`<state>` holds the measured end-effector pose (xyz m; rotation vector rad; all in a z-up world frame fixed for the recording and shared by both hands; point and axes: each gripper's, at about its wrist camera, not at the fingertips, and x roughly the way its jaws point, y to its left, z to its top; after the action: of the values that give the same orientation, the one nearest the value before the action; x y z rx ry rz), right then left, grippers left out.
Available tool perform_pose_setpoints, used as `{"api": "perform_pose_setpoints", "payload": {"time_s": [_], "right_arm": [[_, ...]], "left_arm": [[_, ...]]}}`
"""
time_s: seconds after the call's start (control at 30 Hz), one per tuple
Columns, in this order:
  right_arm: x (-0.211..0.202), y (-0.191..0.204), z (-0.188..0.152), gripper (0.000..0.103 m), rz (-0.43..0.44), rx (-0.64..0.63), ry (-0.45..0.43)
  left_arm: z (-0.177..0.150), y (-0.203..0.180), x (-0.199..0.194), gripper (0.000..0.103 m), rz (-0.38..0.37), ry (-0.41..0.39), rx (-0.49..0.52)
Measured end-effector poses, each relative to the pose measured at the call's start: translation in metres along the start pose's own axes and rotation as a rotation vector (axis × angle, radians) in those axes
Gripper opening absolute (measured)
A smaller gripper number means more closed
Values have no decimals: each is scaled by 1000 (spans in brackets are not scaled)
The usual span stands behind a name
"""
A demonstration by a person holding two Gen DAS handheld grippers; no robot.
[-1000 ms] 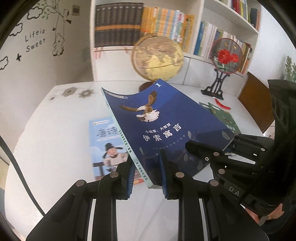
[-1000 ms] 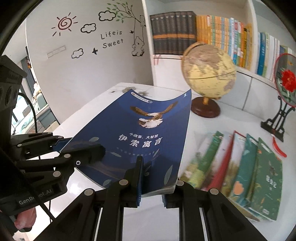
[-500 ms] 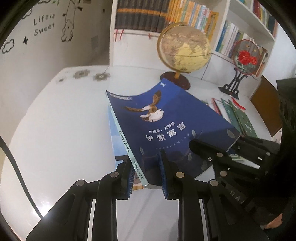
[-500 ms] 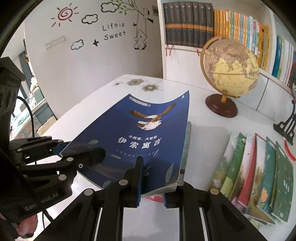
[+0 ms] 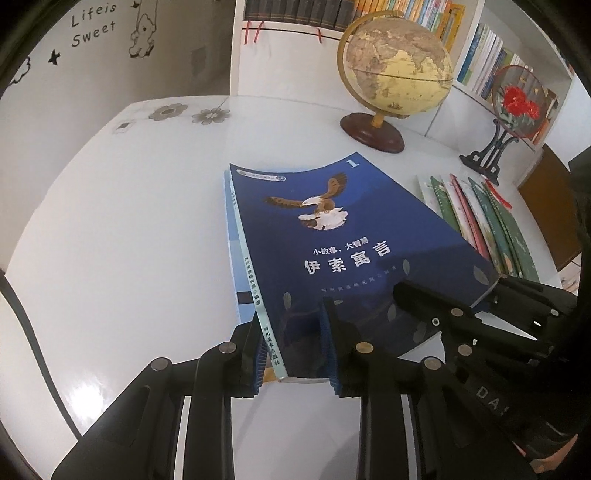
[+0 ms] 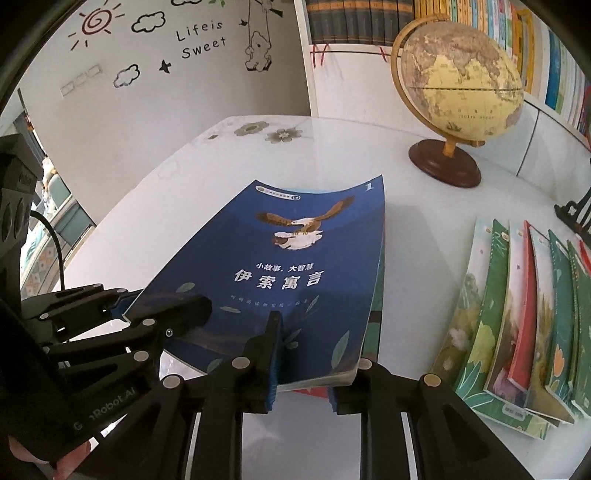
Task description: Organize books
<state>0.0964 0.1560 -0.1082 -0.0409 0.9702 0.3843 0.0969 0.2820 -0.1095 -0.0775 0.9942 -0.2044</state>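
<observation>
1. A dark blue book (image 5: 351, 243) with an eagle on its cover is seen lying on a second, light blue book (image 5: 229, 236), which shows only as a strip along the 9 o'clock edge in the left wrist view.
2. The left gripper (image 5: 295, 350) has its fingers (image 5: 328, 347) set either side of the blue book's near spine corner; they are opening, narrowly spread, and whether the pads still press cannot be told.
3. The right gripper (image 6: 303, 365) straddles the near page-side corner of the same book (image 6: 291, 273); its fingers (image 6: 273, 354) are nearly closed and just beginning to open, with the cover's edge between them.
4. Both books rest on a white worktop (image 5: 129, 229).
5. A fanned row of thin green and red books (image 6: 517, 325) lies at 3 o'clock of the blue book, apart from it.
6. A globe (image 6: 458, 81) stands on a brown base at 1 o'clock, before a bookshelf (image 6: 354, 18).
</observation>
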Motion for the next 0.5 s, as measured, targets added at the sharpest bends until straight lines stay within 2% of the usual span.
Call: {"api": "perform_pose_setpoints", "payload": {"time_s": [0.13,0.27,0.4,0.5], "right_arm": [[2,-1,0,21,-1,15,20],[3,0,-1,25,-11,-7,45],[5,0,-5,26,-37,-43,71],[4,-5,-10,26,-36,-22,91]], "left_arm": [[1,-1,2,32,33,23,0],[-1,7,4,31,89,32,-18],[0,11,2,31,98,36,-42],[3,6,-8,31,86,23,-41]]}}
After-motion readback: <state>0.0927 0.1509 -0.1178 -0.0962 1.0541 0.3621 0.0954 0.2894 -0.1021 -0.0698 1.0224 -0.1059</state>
